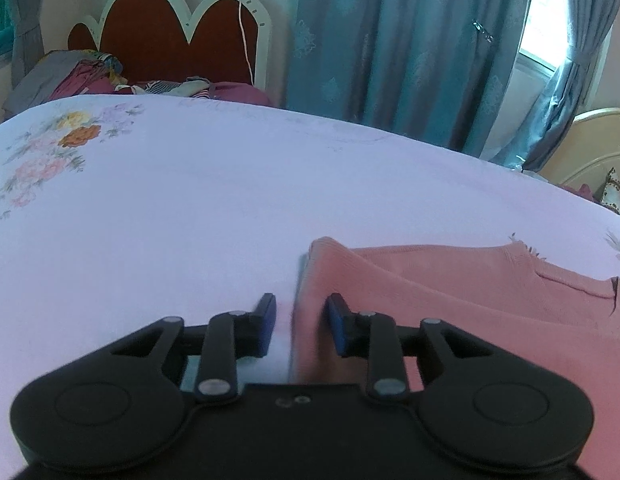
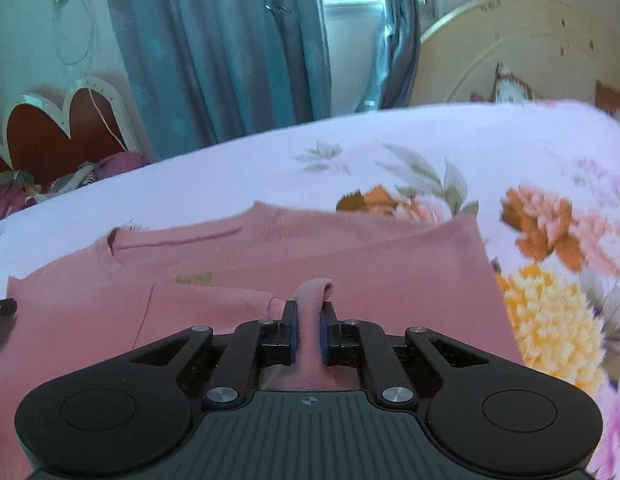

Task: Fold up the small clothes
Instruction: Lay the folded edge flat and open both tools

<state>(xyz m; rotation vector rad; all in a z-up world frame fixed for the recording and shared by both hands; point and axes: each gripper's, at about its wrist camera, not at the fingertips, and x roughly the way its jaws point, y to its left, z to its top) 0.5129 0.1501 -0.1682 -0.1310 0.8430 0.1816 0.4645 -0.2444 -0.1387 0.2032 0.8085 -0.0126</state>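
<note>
A small pink knit top (image 1: 450, 292) lies flat on the lilac floral bedsheet (image 1: 170, 208). My left gripper (image 1: 300, 312) is open, its jaws straddling the top's left edge, low over the sheet. In the right wrist view the same pink top (image 2: 350, 256) lies spread with its neckline at the left. My right gripper (image 2: 309, 312) is shut on a pinched fold of the pink fabric, which sticks up between the blue pads. The tip of the left gripper shows at the far left edge of the right wrist view (image 2: 2, 306).
A red heart-shaped headboard (image 1: 170, 36) stands at the far end with a pile of clothes (image 1: 94, 76) below it. Teal curtains (image 1: 390, 48) and a window hang behind the bed. A cream round headboard (image 2: 522, 48) stands at the right.
</note>
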